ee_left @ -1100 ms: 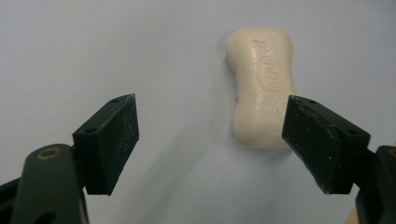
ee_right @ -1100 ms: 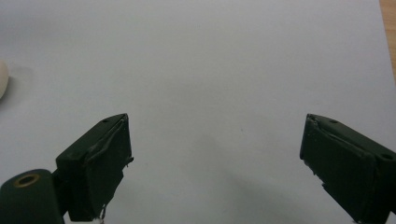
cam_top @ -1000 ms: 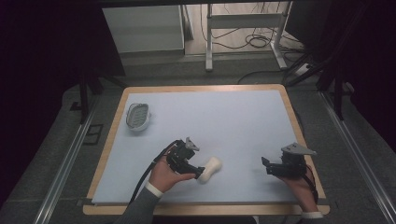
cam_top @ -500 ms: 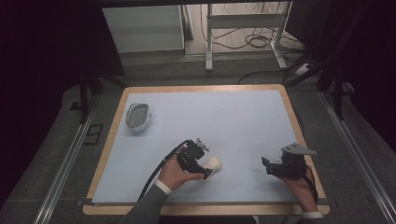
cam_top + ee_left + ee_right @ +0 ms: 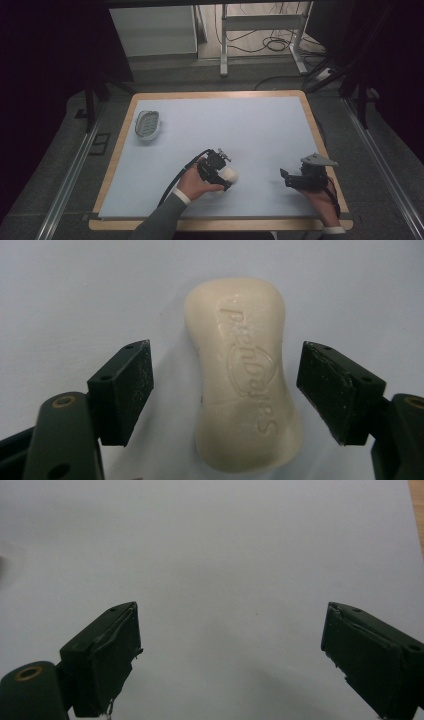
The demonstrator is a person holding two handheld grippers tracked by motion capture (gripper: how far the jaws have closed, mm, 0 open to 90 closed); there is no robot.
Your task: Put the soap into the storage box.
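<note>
A cream bar of soap (image 5: 243, 375) with embossed lettering lies flat on the pale blue mat. My left gripper (image 5: 225, 390) hangs over it, open, with one jaw on each side of the bar and a gap to both. In the high view the soap (image 5: 230, 175) peeks out beside the left gripper (image 5: 220, 172) near the mat's front middle. My right gripper (image 5: 286, 177) rests at the front right, open, pointing left. Between its jaws (image 5: 230, 655) there is just bare mat.
A grey oval soap dish (image 5: 148, 124) sits at the mat's back left. The mat (image 5: 240, 130) lies in a wooden-edged tabletop (image 5: 116, 150). Dark floor, metal rails and a table frame with cables lie beyond.
My left gripper has swung right and tipped down over the soap, so its jaws now straddle the bar. The right gripper has stayed still.
</note>
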